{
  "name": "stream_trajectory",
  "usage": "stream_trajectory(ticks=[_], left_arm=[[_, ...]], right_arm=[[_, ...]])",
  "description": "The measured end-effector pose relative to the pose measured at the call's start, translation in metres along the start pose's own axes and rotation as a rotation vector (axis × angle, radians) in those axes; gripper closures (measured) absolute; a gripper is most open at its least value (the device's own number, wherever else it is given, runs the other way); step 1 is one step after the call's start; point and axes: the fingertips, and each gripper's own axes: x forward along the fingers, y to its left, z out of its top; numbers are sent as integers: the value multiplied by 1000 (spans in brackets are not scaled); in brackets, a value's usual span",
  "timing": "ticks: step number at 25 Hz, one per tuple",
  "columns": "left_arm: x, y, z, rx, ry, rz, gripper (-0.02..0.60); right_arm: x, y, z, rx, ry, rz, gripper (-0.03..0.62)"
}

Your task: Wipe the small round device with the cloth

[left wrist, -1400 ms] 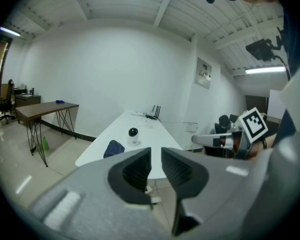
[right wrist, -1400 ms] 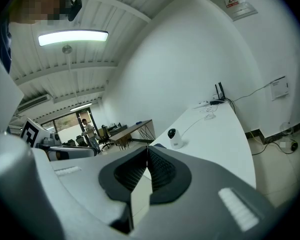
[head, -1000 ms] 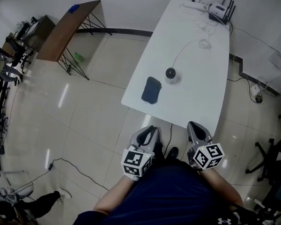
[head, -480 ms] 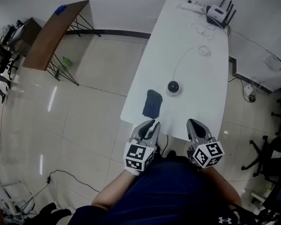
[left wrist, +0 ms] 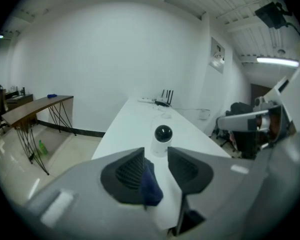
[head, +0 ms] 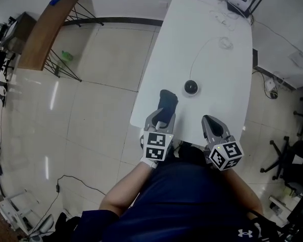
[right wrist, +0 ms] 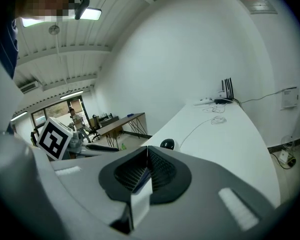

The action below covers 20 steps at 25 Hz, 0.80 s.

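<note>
Left gripper (head: 161, 117) sits at the near edge of the white table (head: 212, 54), over the dark blue cloth (head: 167, 100). Its jaws have just been opening and stand wide, with the cloth's near end between them and the pads not pressing on it — reads as set-up for the pick. Right gripper (head: 213, 124) has its jaws together with nothing in them and is held at the same edge, probably to keep clear. The small round device (head: 191, 87) — white base, dark dome, cabled — stands just beyond the cloth, to its right, untouched. Wiping not yet begun.
</note>
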Motion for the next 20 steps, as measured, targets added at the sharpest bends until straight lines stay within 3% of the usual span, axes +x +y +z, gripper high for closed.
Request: stream_trajectory(ticks=[5,11,16,20], left_arm=[[28,9,-21,17,97,75,422],[65,24,-55,110,229,149,374],[89,41,-88,102,359,212,336],[90,56,-94,82,372,227,337]], right_arm=[[18,-13,8,4,1,38,582],[31,-21,8,20,4,62,582],[36,-15,-6,37,35,95,582],[36,-10,-11,37,47,109,582]])
